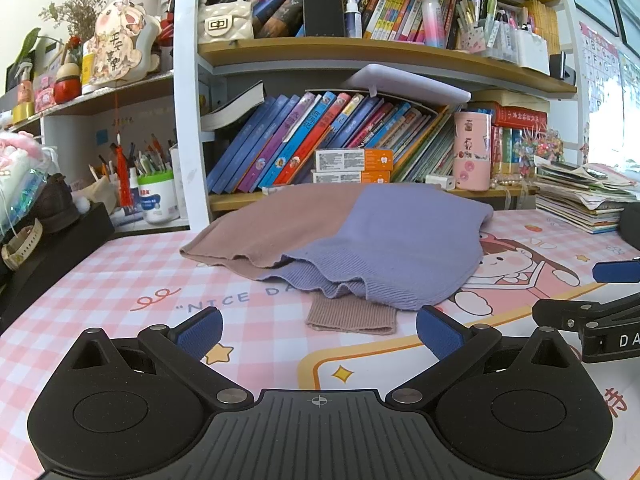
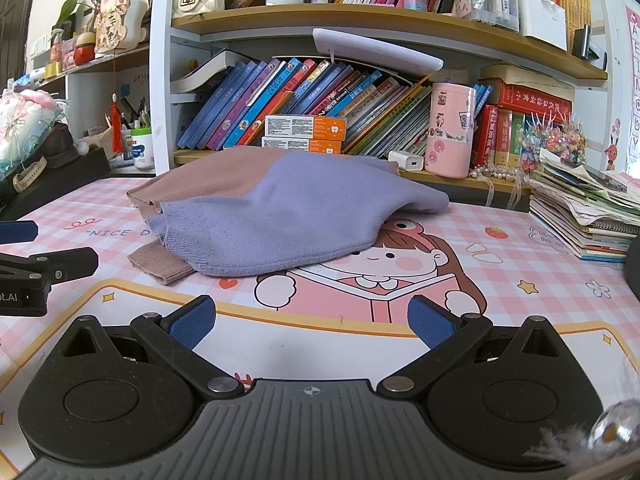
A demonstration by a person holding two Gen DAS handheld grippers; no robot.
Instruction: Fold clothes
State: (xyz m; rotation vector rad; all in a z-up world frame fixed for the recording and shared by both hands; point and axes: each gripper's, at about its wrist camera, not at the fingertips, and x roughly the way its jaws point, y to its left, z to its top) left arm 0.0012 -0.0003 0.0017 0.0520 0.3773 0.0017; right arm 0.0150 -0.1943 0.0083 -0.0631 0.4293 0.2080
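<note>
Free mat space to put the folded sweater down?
Bare mat between the sweater and the paper stack, and the near strip ahead of the open right gripper. Also left of the sweater. Crowded: shelf edge behind, black box at left.

Both wrist cameras low over desk mat (image 1: 120,272), facing bookshelf (image 2: 360,16) at 12 o'clock; shared: folded sweater (image 2: 288,216).

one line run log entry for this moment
task: fold clothes | left hand-held gripper: open, empty | right hand-held gripper: open, empty | sweater: folded on desk mat, untouched
</note>
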